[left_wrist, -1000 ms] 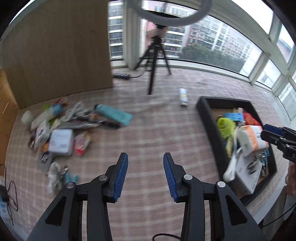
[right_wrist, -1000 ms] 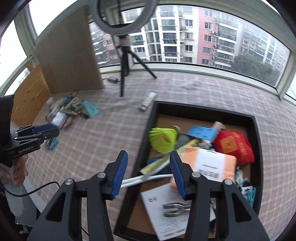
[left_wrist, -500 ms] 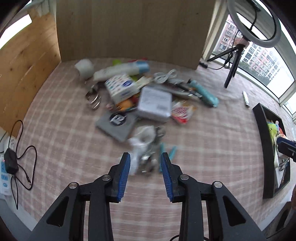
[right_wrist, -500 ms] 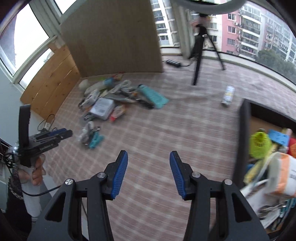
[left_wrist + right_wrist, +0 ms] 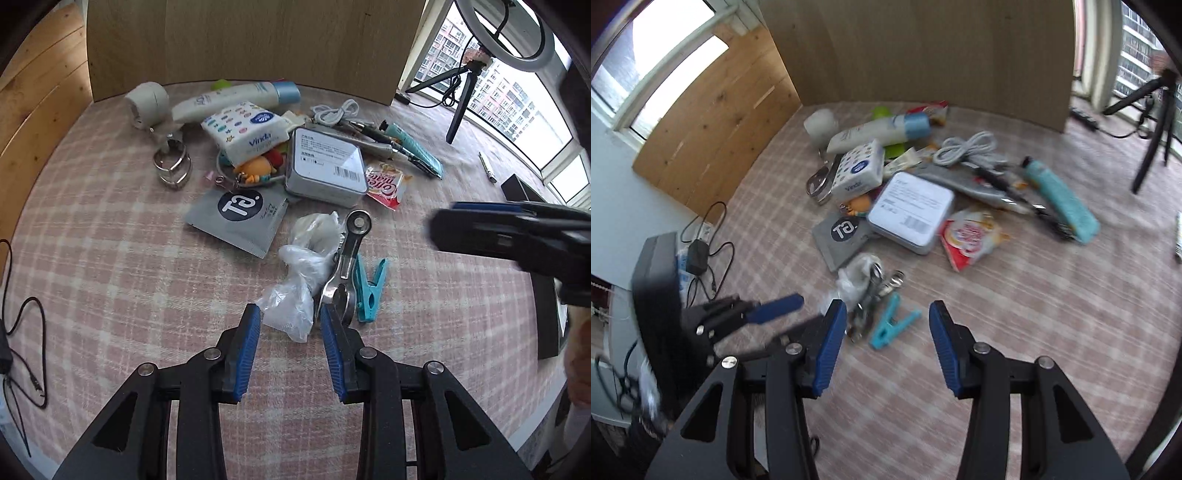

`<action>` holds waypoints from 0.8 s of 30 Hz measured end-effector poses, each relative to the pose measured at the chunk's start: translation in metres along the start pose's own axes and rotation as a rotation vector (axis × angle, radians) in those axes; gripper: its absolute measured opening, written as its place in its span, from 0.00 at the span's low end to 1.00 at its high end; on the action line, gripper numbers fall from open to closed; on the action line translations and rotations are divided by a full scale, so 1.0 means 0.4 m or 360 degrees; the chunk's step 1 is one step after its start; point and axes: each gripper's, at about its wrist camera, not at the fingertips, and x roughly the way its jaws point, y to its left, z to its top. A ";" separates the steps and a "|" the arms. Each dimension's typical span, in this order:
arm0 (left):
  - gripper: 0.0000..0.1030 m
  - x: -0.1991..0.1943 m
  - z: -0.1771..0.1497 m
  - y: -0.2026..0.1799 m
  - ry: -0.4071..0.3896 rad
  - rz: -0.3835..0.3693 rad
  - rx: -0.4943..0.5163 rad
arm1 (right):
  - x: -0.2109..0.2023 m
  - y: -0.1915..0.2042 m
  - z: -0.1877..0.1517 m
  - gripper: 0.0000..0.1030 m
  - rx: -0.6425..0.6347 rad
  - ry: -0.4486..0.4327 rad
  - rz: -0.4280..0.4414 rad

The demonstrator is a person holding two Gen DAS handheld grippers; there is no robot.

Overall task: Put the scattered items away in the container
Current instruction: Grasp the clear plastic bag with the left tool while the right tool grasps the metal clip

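Left gripper (image 5: 290, 325) fingers apart, straddling near end of crumpled plastic bag (image 5: 295, 291), not pinching yet, lined up for grab. Right gripper (image 5: 888, 325) wide apart, empty, just near of teal clothes peg (image 5: 892, 325). Container (image 5: 546, 295) far right, mostly hidden.

My left claw (image 5: 290, 334) hangs with jaws parted over a crumpled plastic bag (image 5: 299, 280) on the checked counter (image 5: 122, 258); metal tongs (image 5: 345, 258) and a teal clothespin (image 5: 369, 288) lie just beside it.
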 end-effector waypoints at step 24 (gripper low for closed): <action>0.11 0.069 0.054 -0.021 0.0022 -0.0044 0.0088 | 0.168 -0.012 0.052 0.05 0.0129 0.0226 0.0102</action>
